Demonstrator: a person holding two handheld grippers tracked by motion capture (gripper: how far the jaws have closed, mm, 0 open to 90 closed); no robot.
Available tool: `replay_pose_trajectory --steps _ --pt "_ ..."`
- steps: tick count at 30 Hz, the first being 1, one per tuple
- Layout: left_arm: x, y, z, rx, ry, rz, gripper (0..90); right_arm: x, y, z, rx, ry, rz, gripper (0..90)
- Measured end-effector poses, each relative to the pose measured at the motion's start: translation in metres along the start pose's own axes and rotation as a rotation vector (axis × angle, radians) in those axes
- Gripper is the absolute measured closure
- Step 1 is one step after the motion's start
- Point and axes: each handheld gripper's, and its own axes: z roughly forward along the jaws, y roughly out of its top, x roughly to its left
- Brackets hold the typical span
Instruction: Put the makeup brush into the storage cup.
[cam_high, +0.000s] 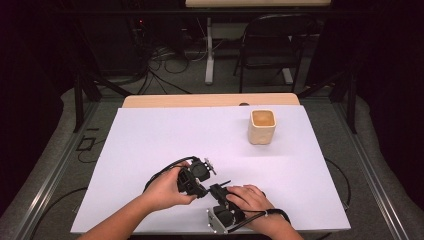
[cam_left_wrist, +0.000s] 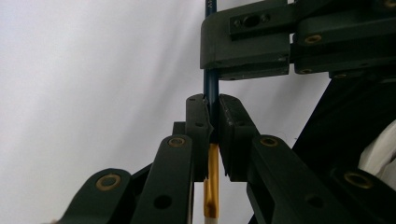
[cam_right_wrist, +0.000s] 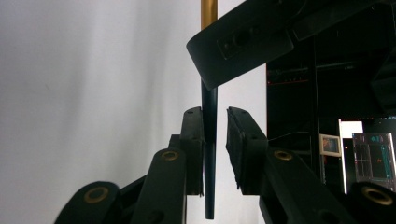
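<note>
L hand-held gripper (cam_left_wrist: 213, 116) clamps pen (cam_left_wrist: 212, 98).

Both forearms are bare, with no sleeves. The left gripper (cam_high: 200, 176) and right gripper (cam_high: 220, 192) are black, blocky, with brass-coloured rivets along the jointed links. A grey plate (cam_high: 215, 221) sits on the right one, and black cables (cam_high: 162, 170) trail off.
</note>
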Motion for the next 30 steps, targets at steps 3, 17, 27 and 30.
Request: replay_pose_trajectory --steps 3,17,27,30 --pt "-0.0003 0.0004 0.0007 -0.005 0.0 0.001 82.9 -0.0001 0.0005 0.0001 0.0 0.002 -0.004 77.8" --pt "-0.0013 0.0019 0.0024 0.006 -0.001 0.006 82.9 0.002 0.0038 0.0001 0.005 0.017 -0.02 82.7" --pt "-0.0014 0.0019 0.0024 0.005 0.0 0.003 82.9 0.0018 0.0037 0.0013 -0.008 0.019 -0.018 83.6" --pt "-0.001 0.0018 0.002 -0.002 0.001 0.0 82.8 0.0017 0.0037 0.0009 0.001 0.021 -0.011 83.7"
